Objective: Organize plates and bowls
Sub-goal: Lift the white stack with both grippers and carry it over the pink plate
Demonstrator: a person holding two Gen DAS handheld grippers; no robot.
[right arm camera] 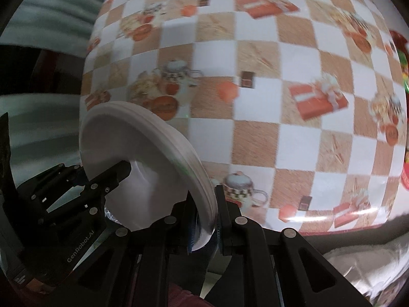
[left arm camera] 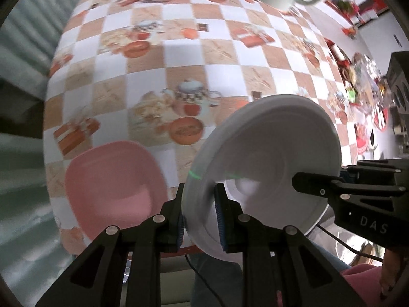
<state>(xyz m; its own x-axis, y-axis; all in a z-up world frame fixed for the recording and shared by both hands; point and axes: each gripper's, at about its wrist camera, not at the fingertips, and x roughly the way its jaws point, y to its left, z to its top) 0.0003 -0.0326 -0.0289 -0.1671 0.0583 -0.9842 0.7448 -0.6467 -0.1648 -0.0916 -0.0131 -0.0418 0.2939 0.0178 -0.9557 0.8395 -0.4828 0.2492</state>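
Both grippers clamp the rim of one white plate (left arm camera: 265, 153), held tilted on edge above the checkered tablecloth (left arm camera: 179, 58): the left gripper (left arm camera: 200, 220) pinches one side, the right gripper (right arm camera: 207, 220) the opposite side. A pink plate (left arm camera: 115, 186) lies flat on the table just beside it

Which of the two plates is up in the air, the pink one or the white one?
The white plate. Both grippers, left and right, pinch its rim and hold it tilted above the table, while the pink plate lies flat on the checked tablecloth.
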